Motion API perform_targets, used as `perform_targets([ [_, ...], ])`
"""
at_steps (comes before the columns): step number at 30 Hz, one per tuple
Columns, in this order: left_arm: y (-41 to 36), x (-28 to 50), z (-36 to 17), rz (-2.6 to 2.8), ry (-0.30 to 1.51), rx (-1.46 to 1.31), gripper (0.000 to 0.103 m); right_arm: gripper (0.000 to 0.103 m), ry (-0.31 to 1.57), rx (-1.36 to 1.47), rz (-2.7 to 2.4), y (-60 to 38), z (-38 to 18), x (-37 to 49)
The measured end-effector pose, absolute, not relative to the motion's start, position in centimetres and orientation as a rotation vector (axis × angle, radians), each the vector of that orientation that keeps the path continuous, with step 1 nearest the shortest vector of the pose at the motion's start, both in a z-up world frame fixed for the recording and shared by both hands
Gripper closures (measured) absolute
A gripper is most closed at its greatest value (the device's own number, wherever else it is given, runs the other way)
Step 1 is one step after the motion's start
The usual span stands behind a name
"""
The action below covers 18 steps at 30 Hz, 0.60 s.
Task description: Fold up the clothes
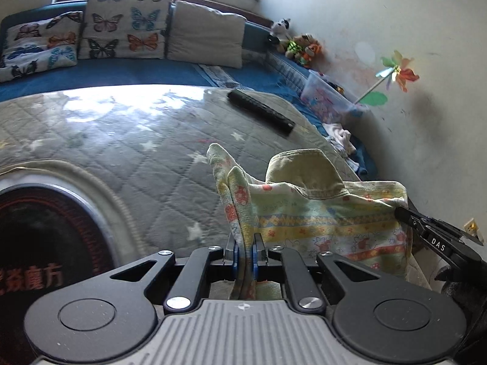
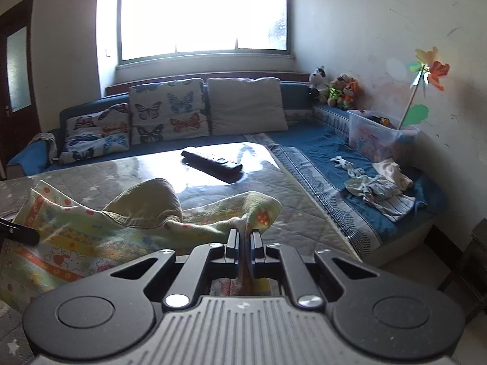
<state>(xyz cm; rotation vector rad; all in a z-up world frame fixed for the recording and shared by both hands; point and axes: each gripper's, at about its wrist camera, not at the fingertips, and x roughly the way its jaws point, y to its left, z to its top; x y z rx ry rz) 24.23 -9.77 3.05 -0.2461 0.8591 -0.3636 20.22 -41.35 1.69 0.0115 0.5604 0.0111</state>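
Observation:
A small patterned child's garment (image 1: 319,222), pale green and yellow with red prints and a plain green collar, hangs stretched between my two grippers above a grey quilted table cover (image 1: 137,152). My left gripper (image 1: 245,243) is shut on one edge of it. My right gripper (image 2: 245,240) is shut on the other edge of the garment (image 2: 91,228). The right gripper also shows at the right of the left wrist view (image 1: 404,213), and the left gripper's tip shows at the left of the right wrist view (image 2: 33,237).
A black remote (image 2: 211,161) lies on the table beyond the garment. A blue sofa (image 2: 310,137) holds butterfly cushions (image 2: 167,109), soft toys (image 2: 341,91), a clear plastic box (image 2: 371,137) and loose clothes (image 2: 380,191). A pinwheel (image 2: 426,70) leans on the wall.

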Motion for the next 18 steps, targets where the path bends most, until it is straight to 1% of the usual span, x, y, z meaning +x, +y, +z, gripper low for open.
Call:
perform_targets([
  [7,-11.1,25.6,1.5,-0.347,0.900,-0.211,0.093,0.097,0.605,0.037,-0.022,-42.4,-0.2,21.1],
  [8,-11.1,25.7,1.4,-0.337,0.906,-0.209,0.090,0.097,0.613,0.040,-0.026,-42.5,-0.5,21.3],
  [10,-10.7,25.8,1.3,-0.309,0.910,-0.204,0.089,0.094,0.640,0.043,-0.040,-42.8,-1.3,21.7],
  [12,-10.2,25.8,1.5,-0.292,0.909,-0.199,0.083,0.094,0.654,0.037,-0.056,-42.9,-1.7,21.9],
  [13,-10.0,25.8,1.6,-0.287,0.902,-0.198,0.082,0.092,0.652,0.036,-0.061,-42.9,-1.7,21.9],
  [18,-10.1,26.0,2.5,-0.312,0.868,-0.194,0.082,0.092,0.647,0.045,-0.042,-42.7,-1.4,21.9],
])
